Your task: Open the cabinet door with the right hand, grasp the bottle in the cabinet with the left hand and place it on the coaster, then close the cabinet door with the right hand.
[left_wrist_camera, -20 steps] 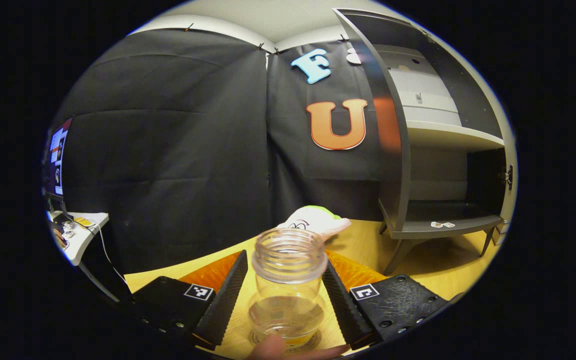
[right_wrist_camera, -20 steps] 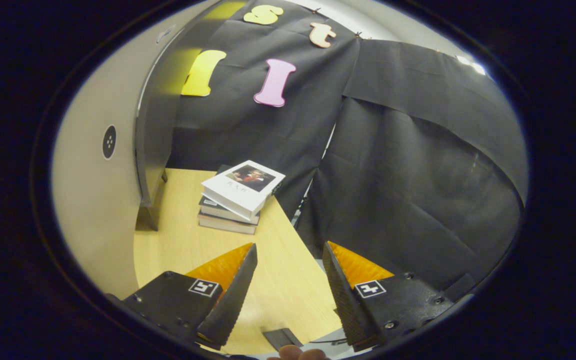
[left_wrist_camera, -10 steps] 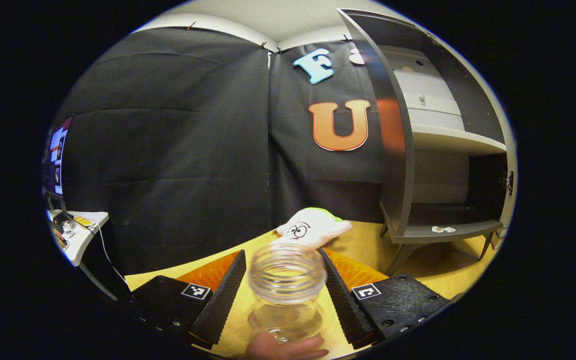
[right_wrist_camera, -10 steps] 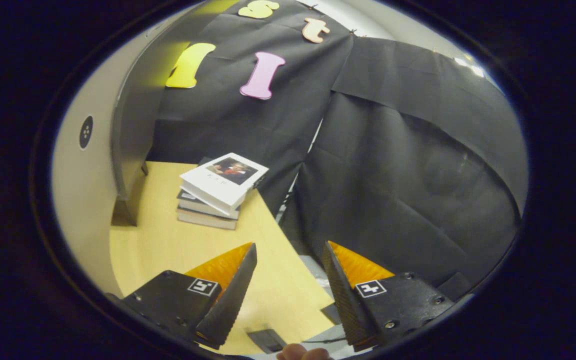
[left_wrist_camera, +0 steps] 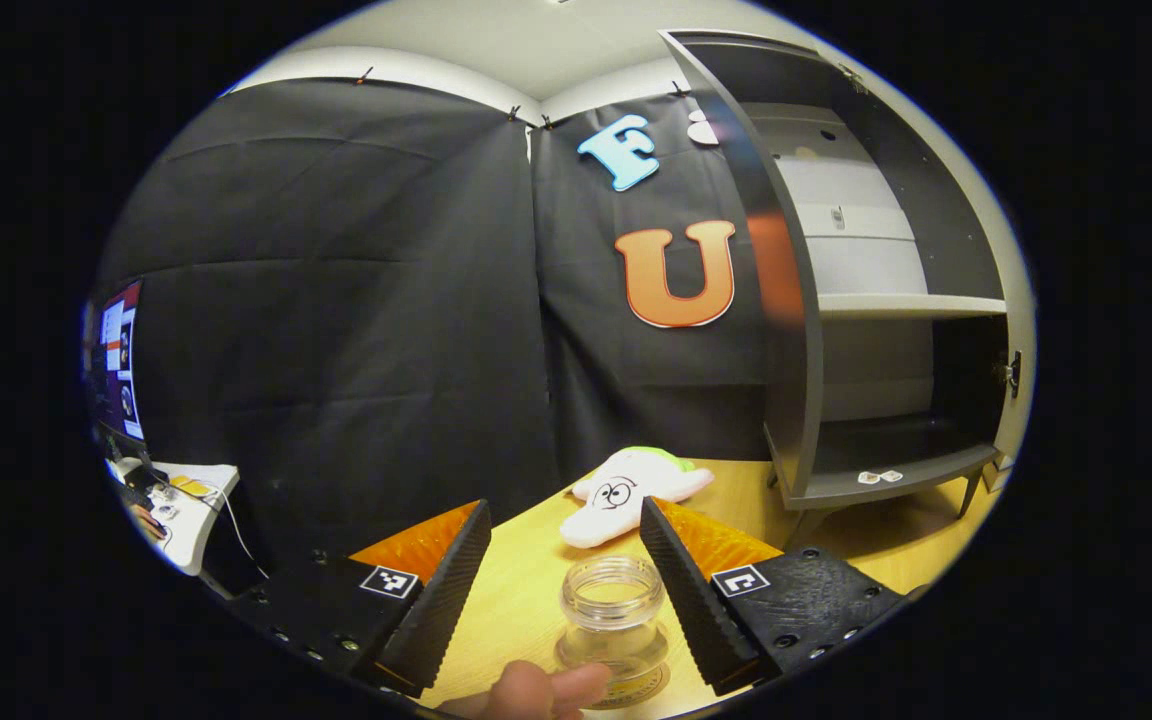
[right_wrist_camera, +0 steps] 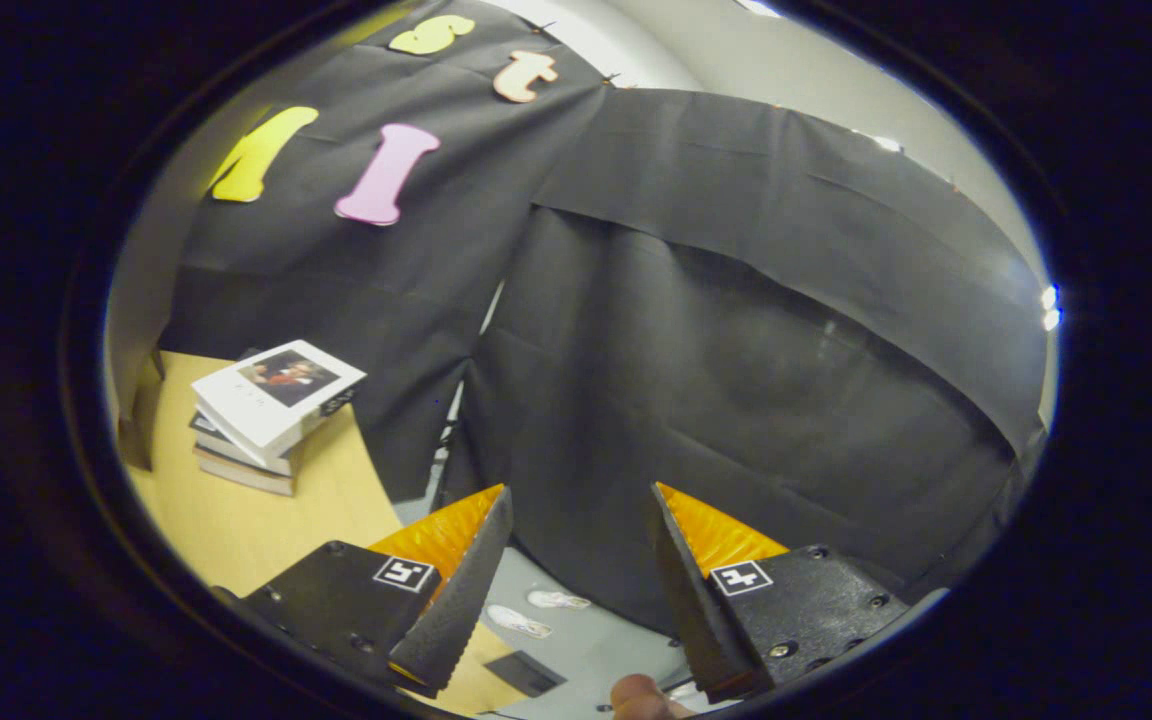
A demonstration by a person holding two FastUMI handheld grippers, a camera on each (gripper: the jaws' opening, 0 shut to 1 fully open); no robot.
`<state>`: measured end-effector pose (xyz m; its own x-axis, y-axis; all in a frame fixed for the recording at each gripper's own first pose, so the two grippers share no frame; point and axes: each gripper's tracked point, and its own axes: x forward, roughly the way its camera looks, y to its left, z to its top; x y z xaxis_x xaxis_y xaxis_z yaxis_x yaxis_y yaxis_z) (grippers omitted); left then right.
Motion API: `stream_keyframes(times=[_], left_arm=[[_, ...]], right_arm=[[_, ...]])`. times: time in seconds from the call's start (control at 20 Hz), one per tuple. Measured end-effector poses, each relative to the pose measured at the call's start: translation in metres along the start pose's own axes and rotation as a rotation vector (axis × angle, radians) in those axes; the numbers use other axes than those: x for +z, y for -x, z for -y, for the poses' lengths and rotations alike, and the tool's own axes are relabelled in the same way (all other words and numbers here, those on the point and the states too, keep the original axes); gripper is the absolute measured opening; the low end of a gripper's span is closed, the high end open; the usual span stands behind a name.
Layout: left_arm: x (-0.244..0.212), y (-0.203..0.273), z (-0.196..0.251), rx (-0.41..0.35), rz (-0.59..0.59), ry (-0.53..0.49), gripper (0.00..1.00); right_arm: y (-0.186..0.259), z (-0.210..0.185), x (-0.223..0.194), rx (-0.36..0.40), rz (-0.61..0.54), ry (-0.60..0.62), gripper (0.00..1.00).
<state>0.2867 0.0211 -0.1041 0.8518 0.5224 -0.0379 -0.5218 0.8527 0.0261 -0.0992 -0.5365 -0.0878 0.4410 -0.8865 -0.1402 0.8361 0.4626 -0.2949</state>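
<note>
We see the left tool (left_wrist_camera: 561, 580) spread wide, the clear bottle (left_wrist_camera: 613, 625) standing free between its fingers on the coaster (left_wrist_camera: 644, 686), while the right tool (right_wrist_camera: 576, 570) hangs spread, holding nothing.

Left gripper (left_wrist_camera: 561, 580): two wedge-shaped fingers (left_wrist_camera: 441, 605) with ribbed inner faces, dark textured bases, small screws, one square black-and-white marker per base. Right gripper (right_wrist_camera: 576, 585): same build.

The round yellow-rimmed coaster (left_wrist_camera: 636, 685) at six o'clock is mostly hidden under the clear glass bottle (left_wrist_camera: 614, 622). Two small pale tags (left_wrist_camera: 878, 477) on the grey cabinet's bottom shelf (left_wrist_camera: 886, 487) are too small to tell.
</note>
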Motion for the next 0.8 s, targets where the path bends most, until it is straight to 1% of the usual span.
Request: stream_keyframes(times=[0.1, 0.15, 0.2, 0.3, 0.4, 0.5, 0.55, 0.7, 0.8], left_arm=[[0.019, 0.006, -0.002, 0.007, 0.001, -0.013, 0.91], [0.033, 0.008, -0.004, 0.013, 0.018, -0.008, 0.91], [0.052, 0.011, -0.001, 0.006, 0.045, 0.009, 0.91], [0.081, 0.015, 0.001, 0.002, 0.071, 0.019, 0.91], [0.109, 0.020, 0.009, -0.015, 0.085, 0.017, 0.91], [0.141, 0.027, 0.022, -0.042, 0.110, 0.002, 0.91], [0.157, 0.032, 0.032, -0.064, 0.124, -0.009, 0.91], [0.187, 0.053, 0.078, -0.185, 0.132, -0.016, 0.91], [0.206, 0.067, 0.105, -0.258, 0.133, -0.001, 0.91]], right_arm=[[0.003, 0.033, -0.020, -0.041, -0.035, -0.012, 0.88], [0.009, 0.054, -0.032, -0.073, -0.049, -0.013, 0.92], [0.020, 0.073, -0.042, -0.087, -0.057, -0.041, 0.98], [0.051, 0.089, -0.065, -0.056, -0.097, -0.100, 0.98], [0.086, 0.079, -0.080, 0.015, -0.125, -0.143, 0.98], [0.121, 0.053, -0.077, 0.131, -0.126, -0.167, 0.97], [0.138, 0.042, -0.065, 0.190, -0.108, -0.189, 0.97], [0.189, 0.006, -0.023, 0.380, -0.066, -0.295, 0.97], [0.210, -0.007, 0.013, 0.462, -0.024, -0.406, 0.97]])
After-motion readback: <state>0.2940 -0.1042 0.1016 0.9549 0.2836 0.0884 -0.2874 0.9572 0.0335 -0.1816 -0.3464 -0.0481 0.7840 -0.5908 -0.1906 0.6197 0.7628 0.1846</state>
